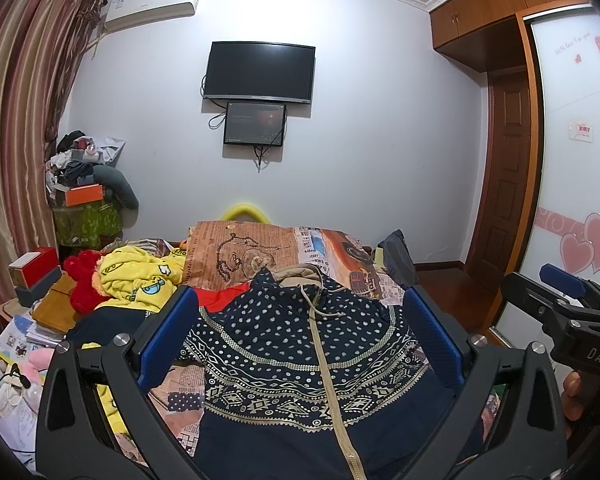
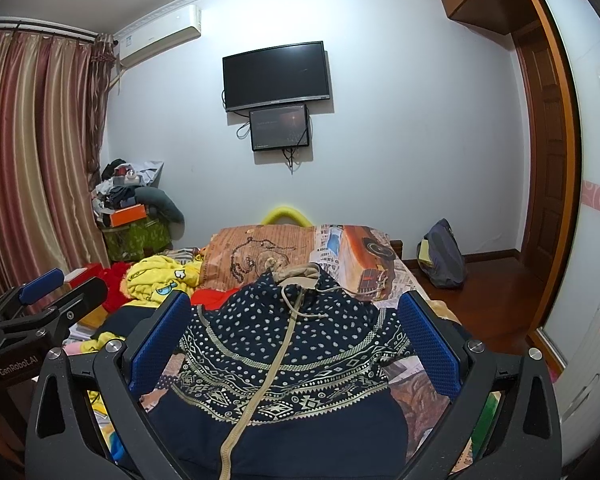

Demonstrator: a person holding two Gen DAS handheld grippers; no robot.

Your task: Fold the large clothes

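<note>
Navy patterned hoodie [image 1: 300,360] beneath both claws, left claw [image 1: 300,320] and right claw [image 2: 296,320] spread wide, empty

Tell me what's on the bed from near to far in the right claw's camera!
Navy patterned hoodie → tan hood → orange patterned pillow → yellow headboard loop, then the wall.

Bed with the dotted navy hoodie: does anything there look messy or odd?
The hoodie lies flat, zipped, between open fingers. To its left the bed is cluttered: a crumpled yellow garment and a red plush toy lie in a heap.
</note>
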